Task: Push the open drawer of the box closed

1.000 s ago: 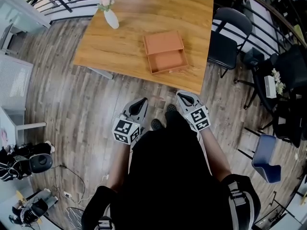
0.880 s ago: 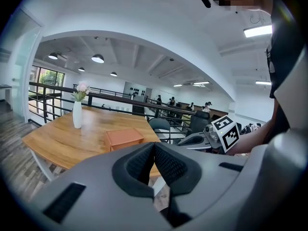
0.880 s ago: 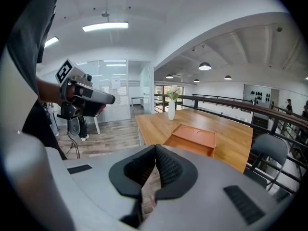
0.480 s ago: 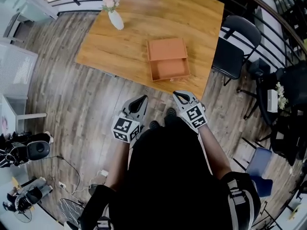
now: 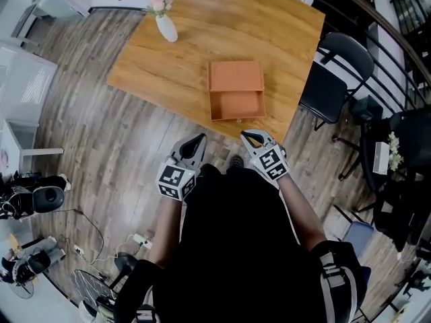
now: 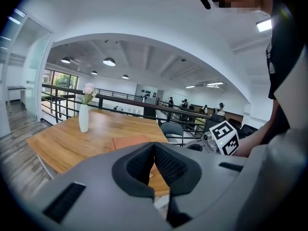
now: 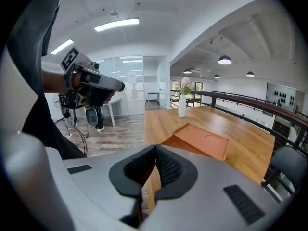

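Note:
An orange box [image 5: 236, 77] lies on the wooden table [image 5: 188, 52], its drawer [image 5: 237, 105] pulled out toward me, near the table's front edge. In the right gripper view the box [image 7: 202, 141] shows just beyond the jaws. My right gripper [image 5: 250, 137] is shut and empty, held just short of the table edge below the drawer. My left gripper [image 5: 196, 142] is shut and empty too, over the floor to the drawer's left. In the left gripper view the box [image 6: 132, 141] lies ahead of the jaws.
A white vase with pink flowers [image 5: 165, 20] stands at the table's far left corner. A black chair [image 5: 331, 79] sits at the table's right side. Railings run behind the table. Equipment and cables [image 5: 34, 200] lie on the wood floor at left.
I have stepped closer to the table; the box and drawer now sit lower and nearer in the head view. My right gripper has come up close to the table's edge. Both stay shut.

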